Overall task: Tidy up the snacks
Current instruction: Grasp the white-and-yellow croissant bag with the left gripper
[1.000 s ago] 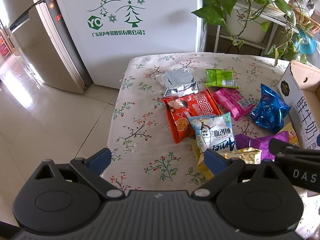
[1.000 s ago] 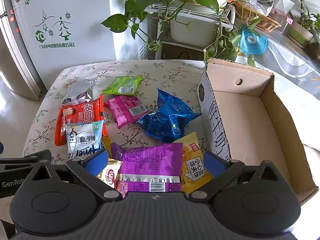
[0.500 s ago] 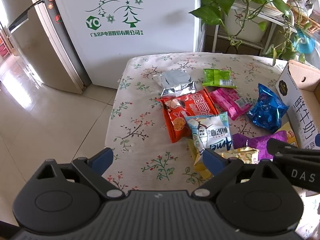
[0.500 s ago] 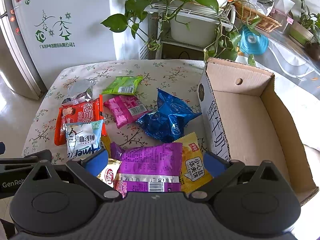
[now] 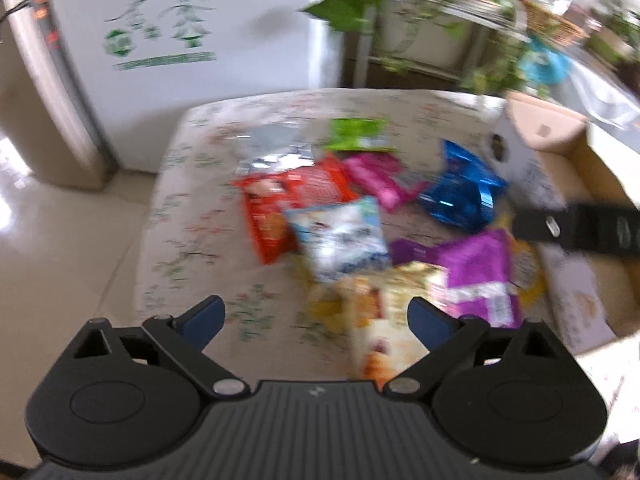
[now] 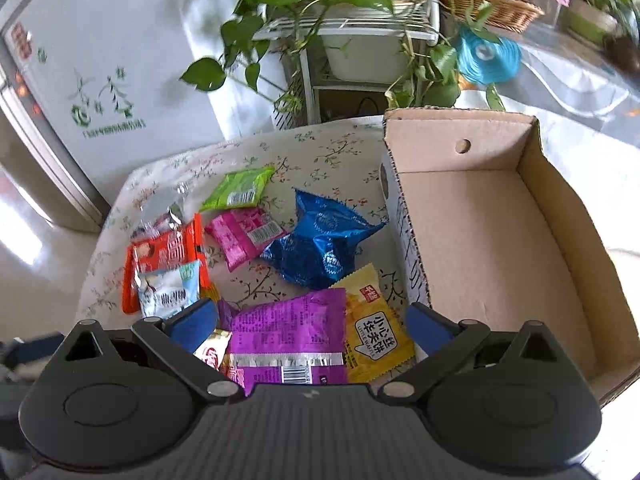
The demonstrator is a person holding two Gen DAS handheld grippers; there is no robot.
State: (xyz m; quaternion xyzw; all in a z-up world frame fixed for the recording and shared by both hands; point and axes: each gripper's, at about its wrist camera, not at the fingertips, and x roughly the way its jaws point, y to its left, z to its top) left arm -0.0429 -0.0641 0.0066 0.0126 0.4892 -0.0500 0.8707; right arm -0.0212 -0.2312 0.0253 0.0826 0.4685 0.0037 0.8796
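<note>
Several snack packets lie on a floral tablecloth (image 6: 340,152): silver (image 6: 168,210), green (image 6: 238,190), pink (image 6: 244,236), blue foil (image 6: 320,248), red (image 6: 164,252), white-blue (image 6: 168,292), purple (image 6: 288,336), yellow waffle (image 6: 374,330) and a cream packet (image 5: 384,320). An empty open cardboard box (image 6: 492,240) stands to their right. My right gripper (image 6: 312,320) is open above the purple and yellow packets. My left gripper (image 5: 316,314) is open above the cream packet at the table's near edge. The left wrist view is blurred.
A white fridge (image 6: 100,60) stands behind the table, a steel one (image 5: 36,92) to its left. A plant rack with trailing leaves (image 6: 340,32) and a wicker basket (image 6: 488,8) stand behind. Tiled floor (image 5: 60,260) lies left of the table.
My left gripper has swung right and forward over the near packets, blurring its view. My right gripper has moved forward and tilted, so the box and snacks look closer.
</note>
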